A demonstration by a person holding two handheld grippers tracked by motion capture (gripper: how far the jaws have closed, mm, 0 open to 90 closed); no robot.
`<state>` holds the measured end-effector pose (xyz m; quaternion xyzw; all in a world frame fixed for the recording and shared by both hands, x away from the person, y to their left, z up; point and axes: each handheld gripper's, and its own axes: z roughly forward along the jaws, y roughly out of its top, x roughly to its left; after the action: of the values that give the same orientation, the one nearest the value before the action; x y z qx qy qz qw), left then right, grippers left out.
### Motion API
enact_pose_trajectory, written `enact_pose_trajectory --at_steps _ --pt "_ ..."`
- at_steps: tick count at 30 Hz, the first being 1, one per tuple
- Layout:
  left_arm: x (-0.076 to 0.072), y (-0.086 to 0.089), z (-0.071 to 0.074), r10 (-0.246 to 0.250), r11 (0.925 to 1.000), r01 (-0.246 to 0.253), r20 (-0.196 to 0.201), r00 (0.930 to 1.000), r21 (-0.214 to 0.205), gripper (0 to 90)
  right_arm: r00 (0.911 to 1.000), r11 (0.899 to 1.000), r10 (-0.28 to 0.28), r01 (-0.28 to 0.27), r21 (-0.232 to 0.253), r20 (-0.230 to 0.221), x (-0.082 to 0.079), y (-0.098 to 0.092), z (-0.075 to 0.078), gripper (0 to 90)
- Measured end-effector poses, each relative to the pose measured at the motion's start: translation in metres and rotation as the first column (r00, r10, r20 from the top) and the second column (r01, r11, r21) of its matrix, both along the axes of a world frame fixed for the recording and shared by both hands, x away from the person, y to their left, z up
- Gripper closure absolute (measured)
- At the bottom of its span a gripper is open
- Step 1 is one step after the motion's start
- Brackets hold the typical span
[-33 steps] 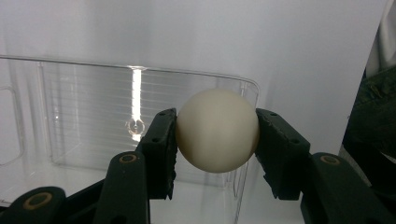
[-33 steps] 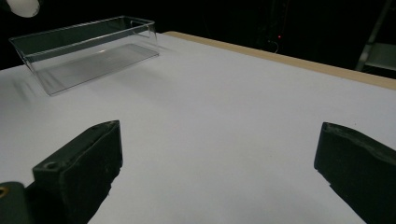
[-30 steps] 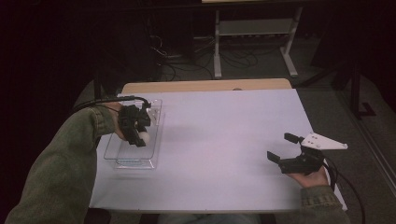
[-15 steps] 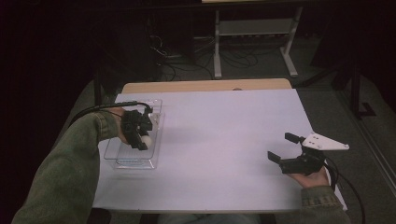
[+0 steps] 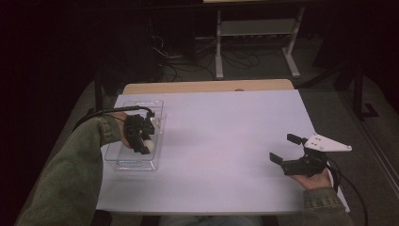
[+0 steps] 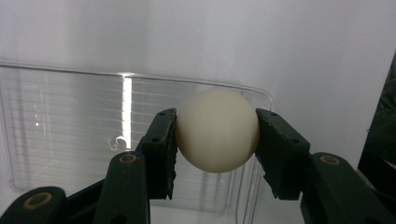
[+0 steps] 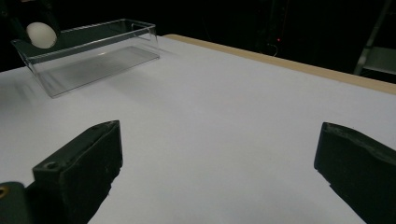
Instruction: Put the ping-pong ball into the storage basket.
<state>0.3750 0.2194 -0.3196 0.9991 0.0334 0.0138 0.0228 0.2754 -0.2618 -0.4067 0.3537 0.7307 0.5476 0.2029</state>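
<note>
Left hand-held gripper (image 6: 215, 140) pinching a cream ball (image 6: 217, 129), one pad on each side, seen plainly in the left gripper view. High view: ball (image 5: 147, 146) sits at the near end of the clear plastic tray (image 5: 155, 106), over its floor, at about rim level. Cannot tell whether it touches the tray bottom yet

Change since a second ago: left hand-held gripper (image 5: 140, 140) has sunk lower into the tray, grip unchanged. Right hand-held gripper (image 5: 286, 152) has not moved; jaws spread wide, nothing between them, resting over the bare white desk (image 5: 226, 141) well apart from the tray

Reading: the ball is being lowered for placing in the tray. Placement looks nearly complete; release is the step left. Risk: the ball may roll along the smooth tray floor once let go
</note>
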Motion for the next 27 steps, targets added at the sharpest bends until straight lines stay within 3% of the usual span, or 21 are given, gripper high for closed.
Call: enact_pose_trajectory --at_steps 13,27 --pt "0.003 0.011 -0.018 0.026 0.9996 -0.026 0.007 0.9996 -0.011 51.0 1.0000 1.000 0.002 -0.002 -0.004 -0.007 0.000 0.001 -0.001 0.5" --pt "0.009 0.011 -0.034 0.035 0.9992 -0.035 0.005 0.9994 -0.021 51.0 0.9999 1.000 0.006 -0.006 -0.009 -0.010 0.001 0.001 -0.002 0.5"
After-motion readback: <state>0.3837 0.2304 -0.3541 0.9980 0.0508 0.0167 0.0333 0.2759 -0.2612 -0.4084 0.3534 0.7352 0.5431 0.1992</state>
